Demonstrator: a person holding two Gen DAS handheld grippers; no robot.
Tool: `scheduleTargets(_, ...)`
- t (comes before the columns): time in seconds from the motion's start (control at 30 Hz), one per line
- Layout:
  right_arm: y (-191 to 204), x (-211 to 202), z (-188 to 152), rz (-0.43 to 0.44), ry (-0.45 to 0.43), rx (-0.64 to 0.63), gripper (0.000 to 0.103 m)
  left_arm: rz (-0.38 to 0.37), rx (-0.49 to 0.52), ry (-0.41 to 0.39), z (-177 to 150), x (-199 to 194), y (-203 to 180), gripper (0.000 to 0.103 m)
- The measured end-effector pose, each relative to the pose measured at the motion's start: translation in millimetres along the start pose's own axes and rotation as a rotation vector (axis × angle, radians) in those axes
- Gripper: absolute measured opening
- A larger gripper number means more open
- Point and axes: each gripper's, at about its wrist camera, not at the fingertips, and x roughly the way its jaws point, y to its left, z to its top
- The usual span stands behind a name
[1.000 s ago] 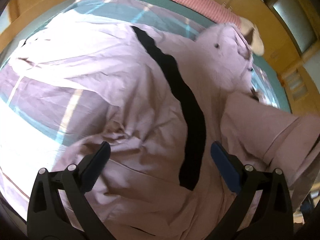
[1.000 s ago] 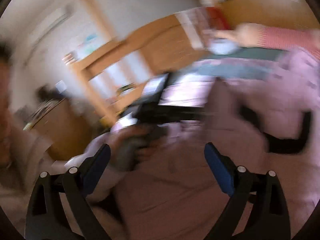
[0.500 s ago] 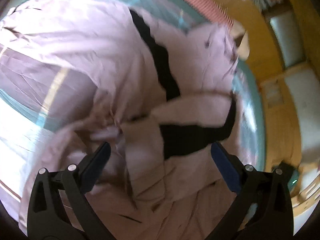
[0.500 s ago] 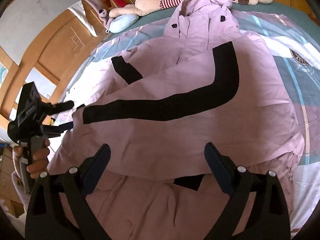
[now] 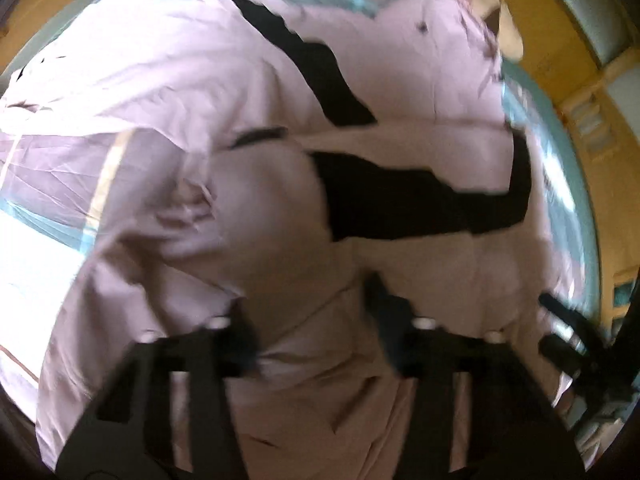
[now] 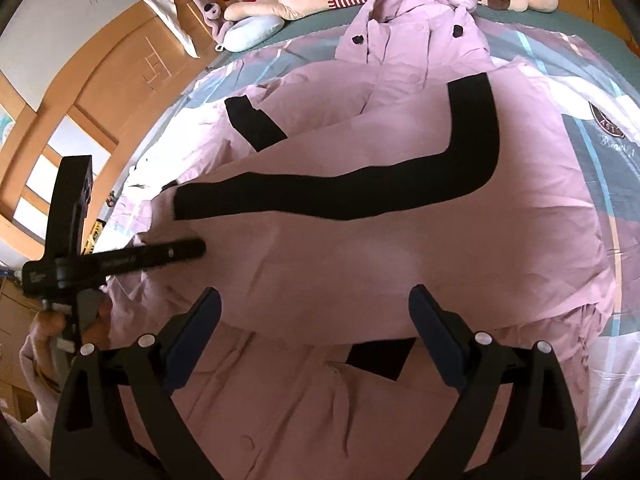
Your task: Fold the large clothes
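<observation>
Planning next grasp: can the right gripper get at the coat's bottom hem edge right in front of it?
Probably yes. The right gripper is open with the folded pink coat edge lying uncovered between its fingers; the left gripper is off to the side.

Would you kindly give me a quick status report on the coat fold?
Left tool closing, pink fabric between its jaws. Right tool open, empty, above the coat. Sleeve lies folded across the body. Nothing in the way.
</observation>
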Motion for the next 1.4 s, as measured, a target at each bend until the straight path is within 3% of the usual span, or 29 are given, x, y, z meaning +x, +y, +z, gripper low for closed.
scheduleTargets(0.1,2,1,-2,0.035,0.006,-0.003,0.095,-0.01,-0.035,-0.086,7,-11,9,0.023)
scheduleTargets(0.27,10,14,-9,0.156,0.09,-0.014,0.095,0.016,-0.014,-0.165,6,-21,5,0.02)
scheduleTargets(0.4,3,34,-16,0.308,0.167,0.096,0.095,0.018,0.003,-0.199,3,-30,3,0.02)
scheduleTargets(0.5,-13,45,-17,0.252,0.177,0.182,0.095,0.023,0.021,-0.221,2,-34,0,0.02)
scheduleTargets(0.63,-51,35,-15,0.146,0.062,0.352,0.095,0.033,0.046,-0.231,3,-36,-6,0.021)
scheduleTargets(0.67,-60,32,-15,0.124,0.035,0.394,0.088,0.034,0.05,-0.231,3,-36,-7,0.022)
scheduleTargets(0.7,-67,30,-16,0.111,0.021,0.426,0.066,0.035,0.054,-0.229,3,-36,-7,0.023)
scheduleTargets(0.73,-72,30,-17,0.1,0.019,0.438,0.052,0.037,0.056,-0.225,3,-36,-8,0.024)
scheduleTargets(0.77,-75,31,-17,0.089,0.023,0.442,0.021,0.041,0.056,-0.223,3,-36,-8,0.027)
scheduleTargets(0.8,-78,31,-18,0.093,0.019,0.454,0.014,0.043,0.057,-0.219,3,-37,-8,0.033)
scheduleTargets(0.83,-81,29,-19,0.106,0.006,0.47,0.012,0.042,0.057,-0.214,2,-38,-9,0.039)
scheduleTargets(0.9,-81,25,-18,0.11,-0.014,0.466,0.01,0.005,0.051,-0.204,0,-44,-11,0.077)
scheduleTargets(0.97,-79,19,-17,0.099,-0.045,0.438,0.01,-0.048,0.056,-0.188,-3,-48,-14,0.086)
scheduleTargets(1.13,-76,4,-12,0.069,-0.104,0.389,0.01,-0.045,0.123,-0.131,-11,-39,-28,0.093)
scheduleTargets(1.4,-76,13,-5,0.058,-0.092,0.417,0.01,-0.088,0.12,0.019,-11,-27,-23,0.095)
